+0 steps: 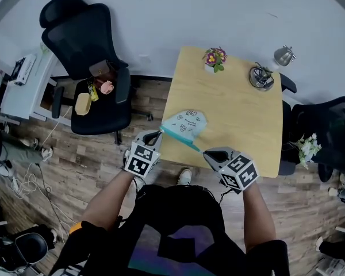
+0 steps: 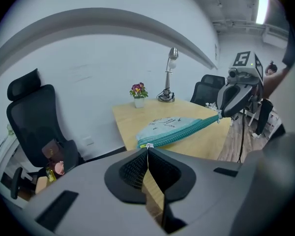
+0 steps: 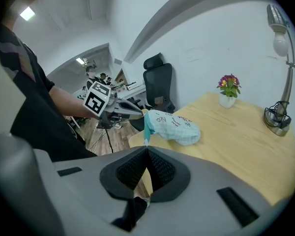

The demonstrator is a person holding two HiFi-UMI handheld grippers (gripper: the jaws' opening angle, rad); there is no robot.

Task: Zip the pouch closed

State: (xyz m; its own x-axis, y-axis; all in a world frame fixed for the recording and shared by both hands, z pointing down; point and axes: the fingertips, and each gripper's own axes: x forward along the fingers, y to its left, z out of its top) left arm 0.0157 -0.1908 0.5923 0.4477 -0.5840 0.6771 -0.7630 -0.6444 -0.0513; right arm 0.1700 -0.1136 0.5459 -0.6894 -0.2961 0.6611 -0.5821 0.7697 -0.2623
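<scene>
Left gripper [image 1: 156,134] and right gripper [image 1: 209,152] each clamp one end of the pouch [image 1: 187,122], likely stretching its zip edge taut for zipping.

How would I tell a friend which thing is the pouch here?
Start at the pale wooden table by the white wall. At its near left corner, the pouch is stretched between the left gripper and the right gripper. It alone is soft, pale blue with scribbled print and a teal zip edge.

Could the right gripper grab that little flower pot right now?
Probably not yet: the right gripper is shut on one end of the pouch, the left gripper on the other. The table towards the flower pot looks free.
</scene>
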